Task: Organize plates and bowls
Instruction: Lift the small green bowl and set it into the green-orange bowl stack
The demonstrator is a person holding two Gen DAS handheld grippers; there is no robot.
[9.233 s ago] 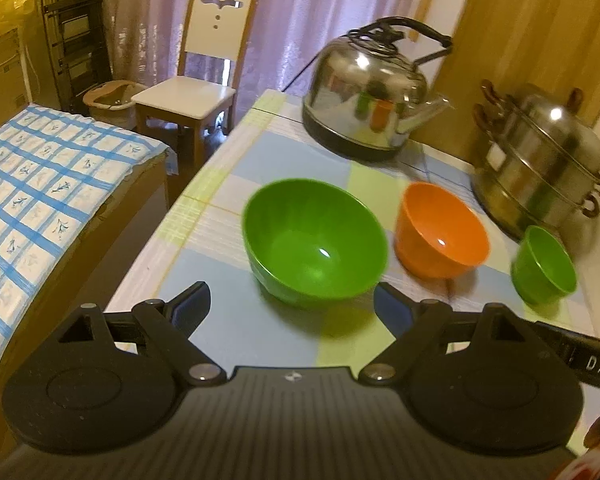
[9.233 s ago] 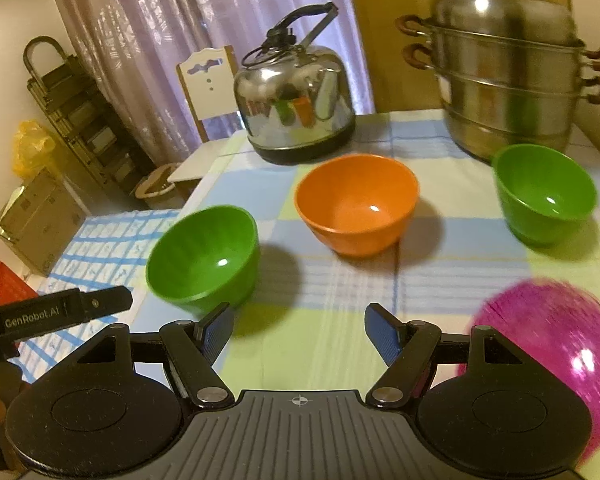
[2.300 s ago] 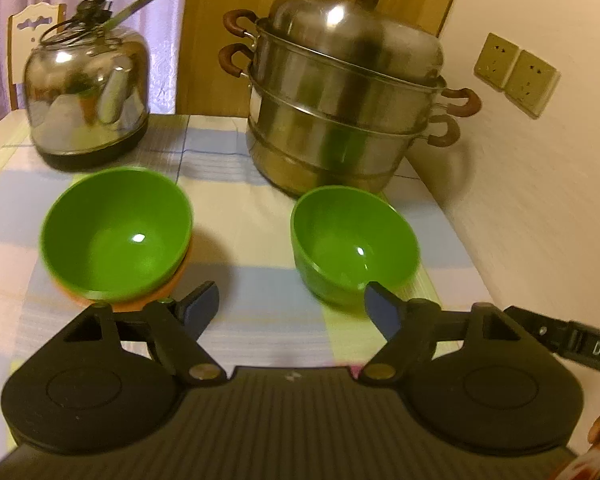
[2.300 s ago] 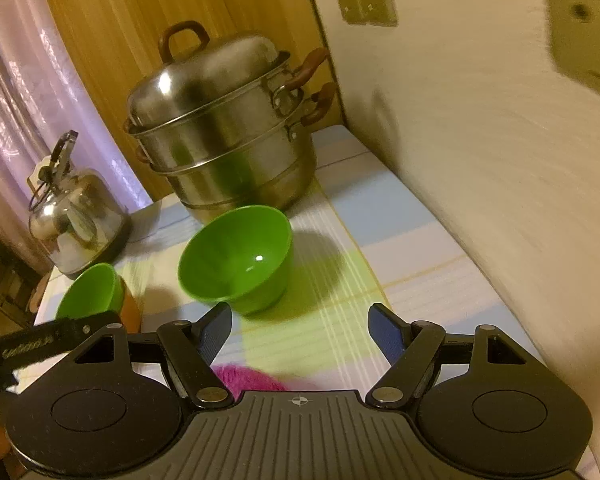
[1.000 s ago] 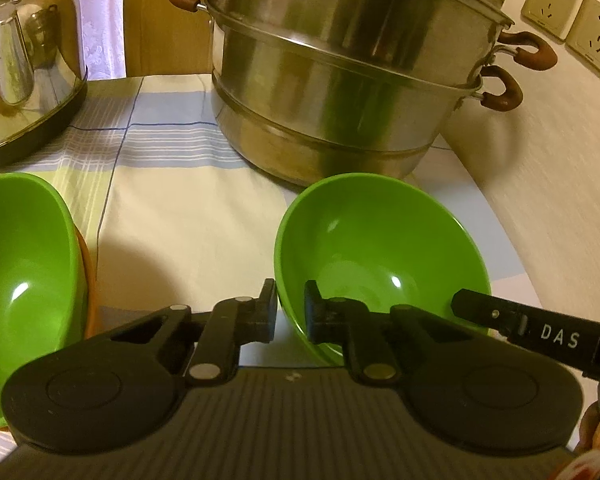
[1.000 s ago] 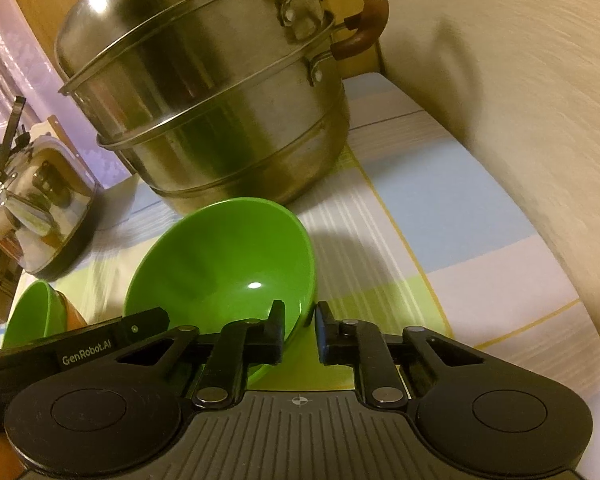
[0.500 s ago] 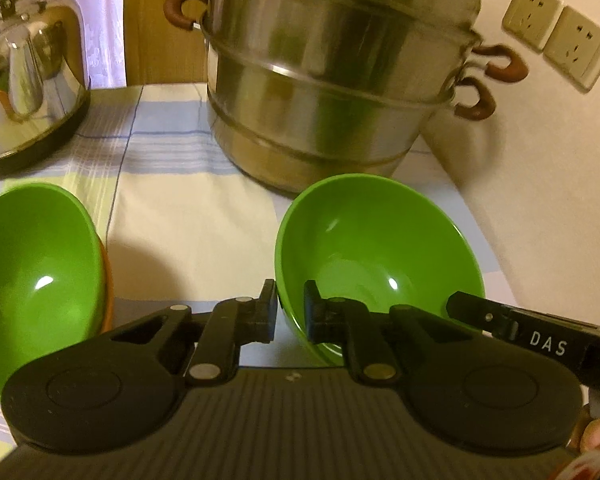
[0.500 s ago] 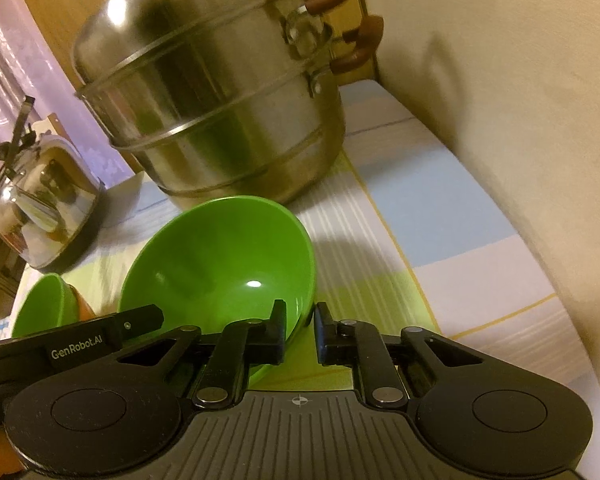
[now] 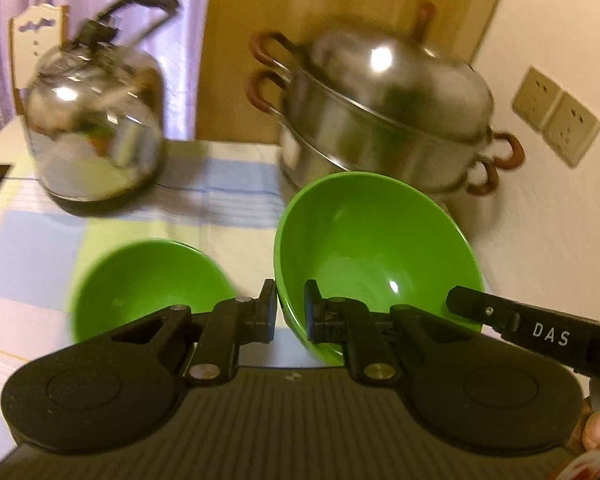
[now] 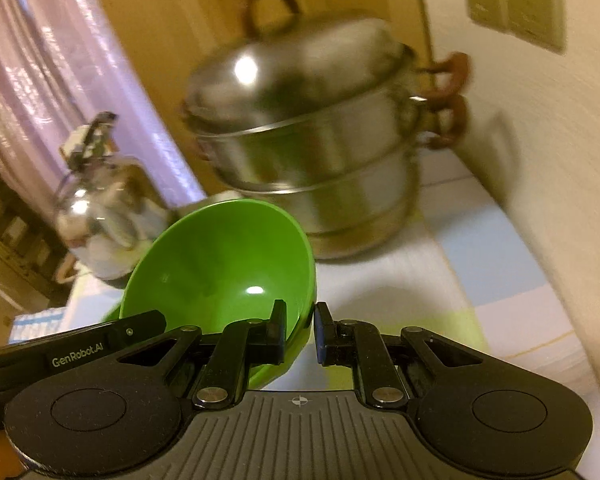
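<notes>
A small green bowl [image 9: 376,248] hangs tilted above the checked tablecloth, held from both sides. My left gripper [image 9: 290,300] is shut on its left rim. My right gripper [image 10: 300,320] is shut on its right rim, and the same small green bowl [image 10: 220,264] fills the middle of the right wrist view. A larger green bowl [image 9: 148,280] sits on the table down to the left, apart from the held bowl. Whatever lies under the larger bowl is hidden.
A steel kettle [image 9: 96,128] stands at the back left of the table [image 9: 228,196]. A stacked steel steamer pot [image 9: 384,120] stands behind the held bowl. The wall with sockets [image 9: 556,120] runs close along the right edge. A chair back [image 9: 36,44] shows behind the kettle.
Both grippers have risen and pulled back with the small green bowl clamped between them, lifting it off the table. The larger green bowl, kettle and steamer now sit lower and farther off.
</notes>
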